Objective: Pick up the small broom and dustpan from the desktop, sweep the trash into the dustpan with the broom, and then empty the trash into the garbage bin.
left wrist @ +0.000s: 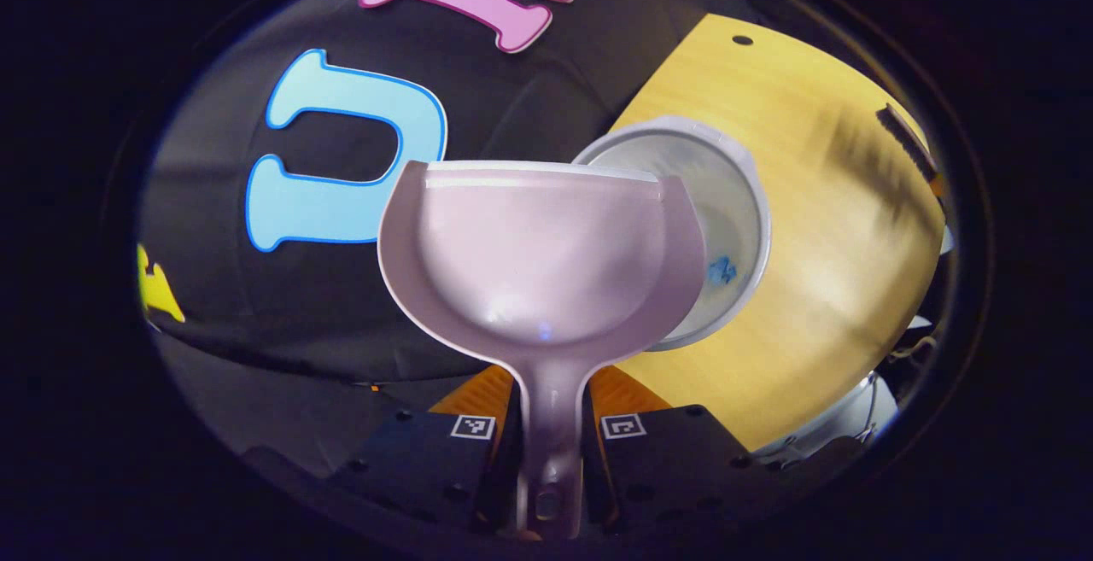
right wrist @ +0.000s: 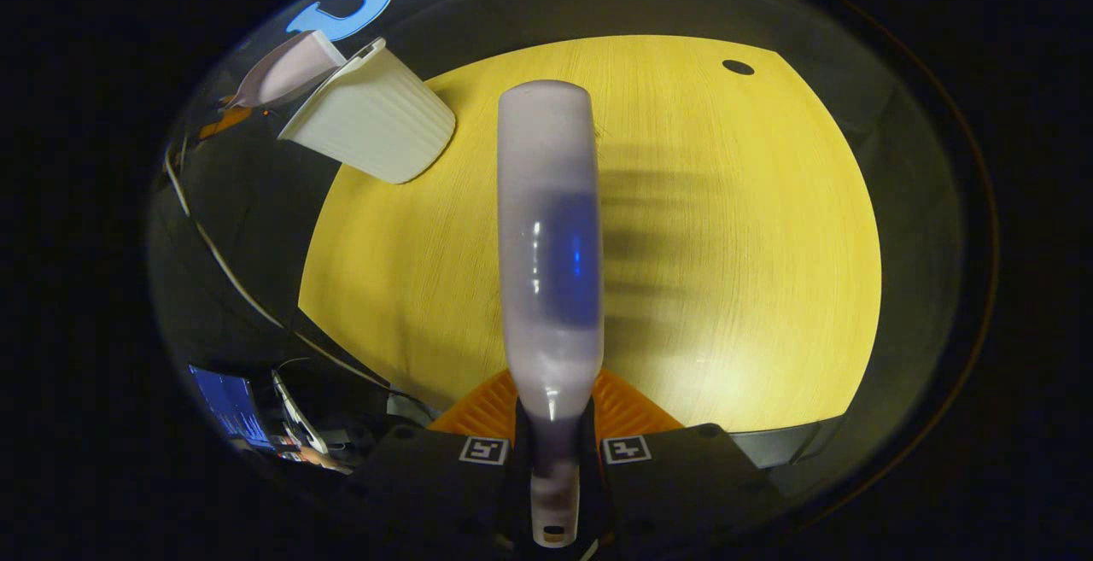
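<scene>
My left gripper (left wrist: 551,394) is shut on the handle of the pale lilac dustpan (left wrist: 534,262). Its scoop faces the camera and looks empty. Just behind the pan's right side stands the white garbage bin (left wrist: 734,202), with a small blue scrap (left wrist: 722,271) lying inside it. My right gripper (right wrist: 553,411) is shut on the handle of the small broom (right wrist: 551,236), which points forward over the yellow wooden desktop (right wrist: 726,288). In the right gripper view the ribbed white bin (right wrist: 376,117) sits at the upper left, with the dustpan (right wrist: 286,70) held over its far side.
The desktop (left wrist: 820,305) has a round cable hole (right wrist: 738,67) near its far edge. Cables and a lit screen (right wrist: 226,403) lie off the table at the lower left of the right gripper view. A dark blurred object (left wrist: 905,138) shows at the table's right edge.
</scene>
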### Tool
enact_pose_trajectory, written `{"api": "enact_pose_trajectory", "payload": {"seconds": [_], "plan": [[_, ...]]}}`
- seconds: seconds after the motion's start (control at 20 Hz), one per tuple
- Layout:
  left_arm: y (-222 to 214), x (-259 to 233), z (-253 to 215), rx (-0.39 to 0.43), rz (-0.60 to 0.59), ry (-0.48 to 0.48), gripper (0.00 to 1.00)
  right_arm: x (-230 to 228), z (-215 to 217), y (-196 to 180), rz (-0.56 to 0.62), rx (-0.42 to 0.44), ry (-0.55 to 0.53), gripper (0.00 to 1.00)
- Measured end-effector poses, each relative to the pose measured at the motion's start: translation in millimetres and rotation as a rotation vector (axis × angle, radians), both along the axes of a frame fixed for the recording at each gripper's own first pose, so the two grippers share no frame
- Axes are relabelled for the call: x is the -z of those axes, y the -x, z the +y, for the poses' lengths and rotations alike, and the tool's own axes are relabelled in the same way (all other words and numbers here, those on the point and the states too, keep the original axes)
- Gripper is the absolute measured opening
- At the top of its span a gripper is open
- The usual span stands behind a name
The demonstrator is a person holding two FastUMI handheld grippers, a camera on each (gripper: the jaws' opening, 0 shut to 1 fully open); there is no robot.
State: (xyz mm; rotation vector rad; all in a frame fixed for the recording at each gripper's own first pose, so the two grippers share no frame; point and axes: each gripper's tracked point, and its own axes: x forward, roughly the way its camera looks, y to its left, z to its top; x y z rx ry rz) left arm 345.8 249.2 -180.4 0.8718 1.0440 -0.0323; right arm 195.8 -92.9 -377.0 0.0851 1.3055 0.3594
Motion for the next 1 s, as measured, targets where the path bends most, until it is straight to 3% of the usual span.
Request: {"api": "enact_pose_trajectory", "payload": {"seconds": [0.15,0.25,0.4,0.6,0.8,1.0], "plan": [[-13,12,-4,-0.014,-0.168,0.145,0.29,-14,7,-15,-0.038,-0.003,0.003,0.25],[-15,23,-12,-0.038,-0.234,0.298,0.27,-17,11,-24,-0.049,0.006,0.014,0.25],[-22,44,-47,-0.032,-0.262,0.547,0.29,-12,18,-34,-0.065,0.034,0.035,0.26],[-49,92,-126,-0.043,-0.178,0.831,0.29,8,12,-33,-0.046,0.041,0.095,0.26],[-61,140,-181,-0.082,-0.063,0.93,0.29,42,-6,-25,0.004,0.101,0.144,0.26],[-52,220,-217,-0.217,0.033,0.942,0.29,75,-12,-22,0.043,0.087,0.2,0.26]]}}
